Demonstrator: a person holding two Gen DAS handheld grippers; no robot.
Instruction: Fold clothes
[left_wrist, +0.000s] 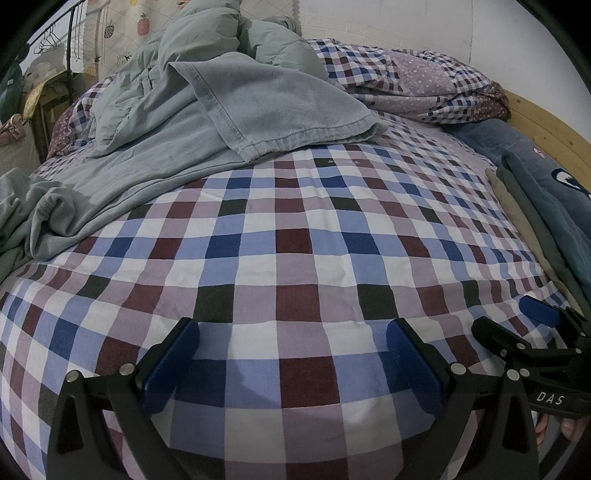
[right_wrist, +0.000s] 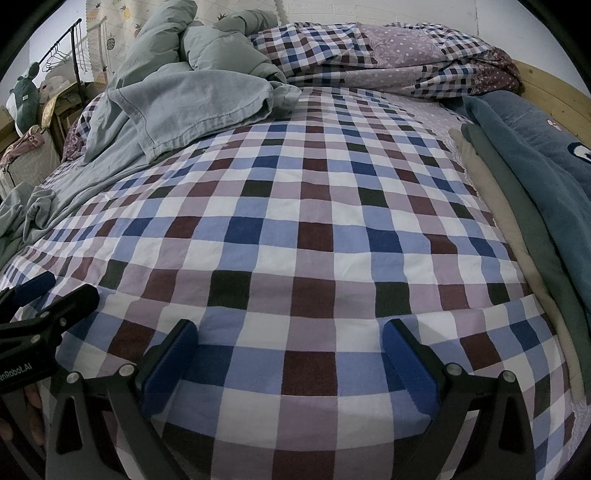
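Crumpled pale grey-blue cotton garment (left_wrist: 207, 122) lies far left on the checked bedsheet (left_wrist: 295, 258).
Soft, limp; its stitched hem (left_wrist: 306, 142) is best pinched; left gripper (left_wrist: 291, 354) and right gripper (right_wrist: 290, 354) are held agape, empty.

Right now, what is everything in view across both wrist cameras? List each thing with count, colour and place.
grey-blue garment: one, unfolded, far left of bed
checked bedsheet: one, blue, maroon, white, covering bed
grey-green duvet: one, bunched, far end
checked quilt: one, purple dotted patches, far right
teal blanket: one, right edge
wooden bed frame: one, pale, right
pineapple curtain: one, cream, far left
clothes rack: one, black, far left
left gripper: open, empty, over sheet
right gripper: open, empty, over sheet
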